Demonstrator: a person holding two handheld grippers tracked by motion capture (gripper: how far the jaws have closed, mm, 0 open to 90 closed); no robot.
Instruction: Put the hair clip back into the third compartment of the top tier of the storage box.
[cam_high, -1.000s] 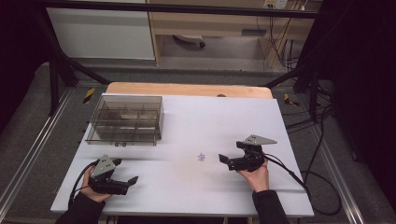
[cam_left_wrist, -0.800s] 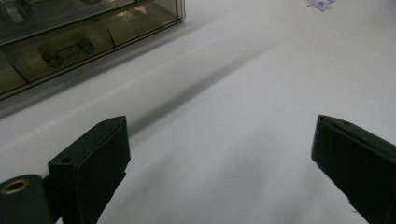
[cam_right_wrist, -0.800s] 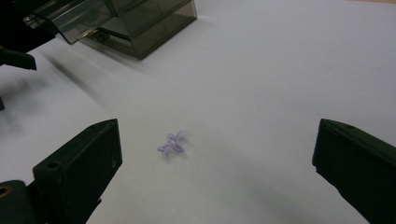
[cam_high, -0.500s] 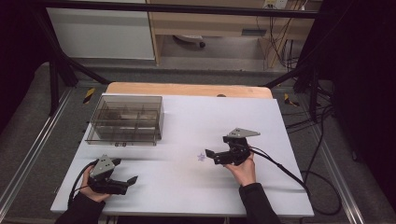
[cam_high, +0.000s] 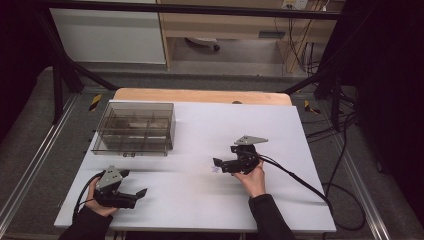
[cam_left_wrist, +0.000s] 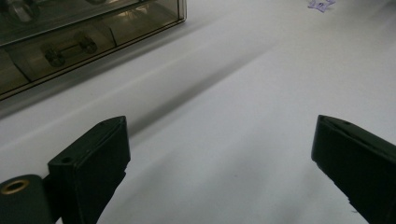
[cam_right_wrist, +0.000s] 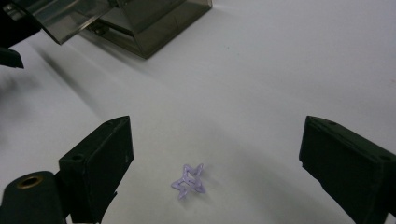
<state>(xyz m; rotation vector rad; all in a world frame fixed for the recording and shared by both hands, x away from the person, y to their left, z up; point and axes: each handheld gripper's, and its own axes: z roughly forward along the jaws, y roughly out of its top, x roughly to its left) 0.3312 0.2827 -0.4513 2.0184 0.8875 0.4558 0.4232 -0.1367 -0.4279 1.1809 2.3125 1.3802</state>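
A small pale purple star-shaped piece lies flat on the white table, also seen in the high view and far off in the left gripper view. My right gripper hovers just beside it, open, its jaws standing wide on either side of the star without touching it. My left gripper rests low at the table's front left, open with nothing between its jaws. A smoky clear plastic compartment box stands at the back left.
The compartment box holds small metal parts behind its front wall; it also appears at the top left of the right gripper view. A cable trails right from the right gripper. A wooden strip borders the table's far edge.
My right gripper has moved left and slightly forward across the table to the purple star. The left gripper has stayed in place.
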